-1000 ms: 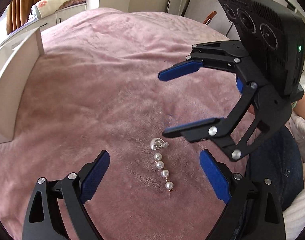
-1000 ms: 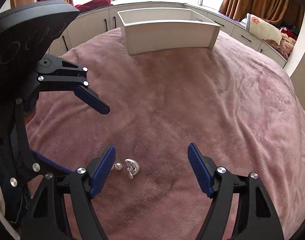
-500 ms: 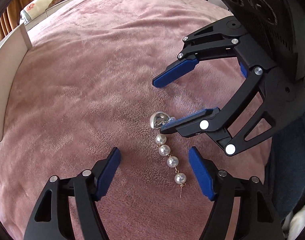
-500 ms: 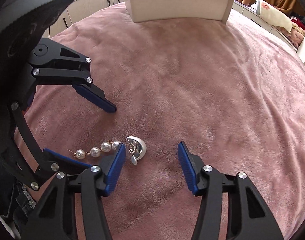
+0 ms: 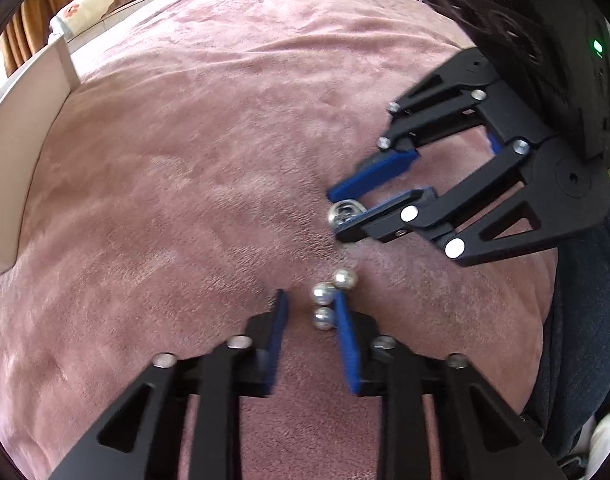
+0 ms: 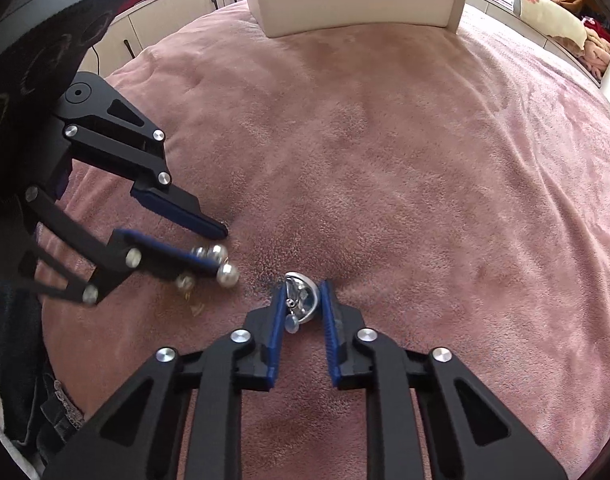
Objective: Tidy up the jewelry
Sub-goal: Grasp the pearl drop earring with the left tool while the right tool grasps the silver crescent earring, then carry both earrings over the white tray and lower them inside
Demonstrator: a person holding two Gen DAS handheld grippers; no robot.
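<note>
A pearl drop earring lies on the pink blanket (image 5: pixel 185 160). Its silver dome stud (image 6: pixel 301 296) sits between the pads of my right gripper (image 6: pixel 303 294), whose jaws are closing and press on it from both sides. The stud (image 5: pixel 345 214) also shows at that gripper's (image 5: pixel 337 216) tips in the left wrist view. The pearls (image 5: pixel 325 292) lie between the closing jaws of my left gripper (image 5: pixel 309 298). They rest against the right-hand pad, and a gap remains on the other side. In the right wrist view the pearls (image 6: pixel 227 274) sit at the left gripper's (image 6: pixel 219 251) tips.
A white open box (image 6: pixel 361 12) stands at the far edge of the blanket (image 6: pixel 425 160), and shows at the left (image 5: pixel 25 140) in the left wrist view. A person's dark jeans (image 5: pixel 585 320) border the blanket. Cabinets and a pillow (image 6: pixel 545 12) lie beyond.
Both grippers sank onto the blanket and their jaws narrowed sharply. The right one came together on the silver stud. The left one drew in around the pearls, which bunched up.
</note>
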